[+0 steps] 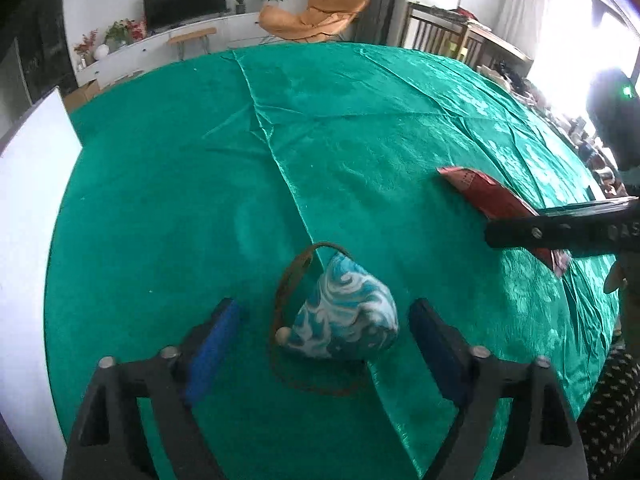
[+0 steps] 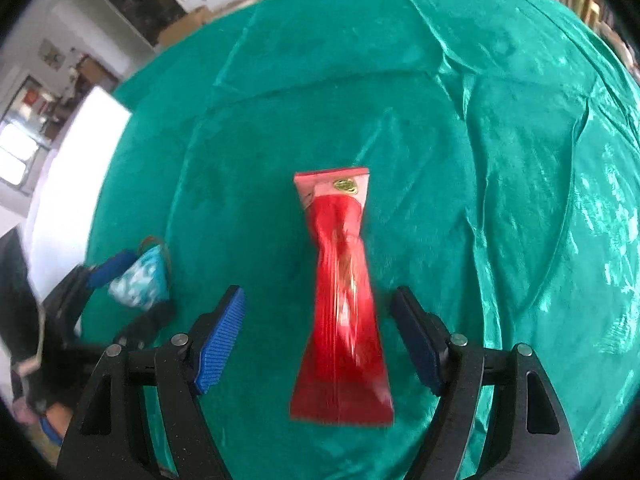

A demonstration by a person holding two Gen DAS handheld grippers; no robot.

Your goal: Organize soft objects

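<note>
Green-clothed table (image 1: 168, 208) — swirled pouch (image 1: 344, 312), red packet (image 2: 340, 320).

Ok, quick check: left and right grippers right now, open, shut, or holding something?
Left gripper: open, blue-and-white swirl pouch between the pads, not pinched.
Right gripper: open, red packet between the pads, not pinched.

On my right gripper (image 1: 568, 232) I can make out only the letters "QAS"; the red packet's (image 2: 340, 300) gold seal is illegible.
</note>
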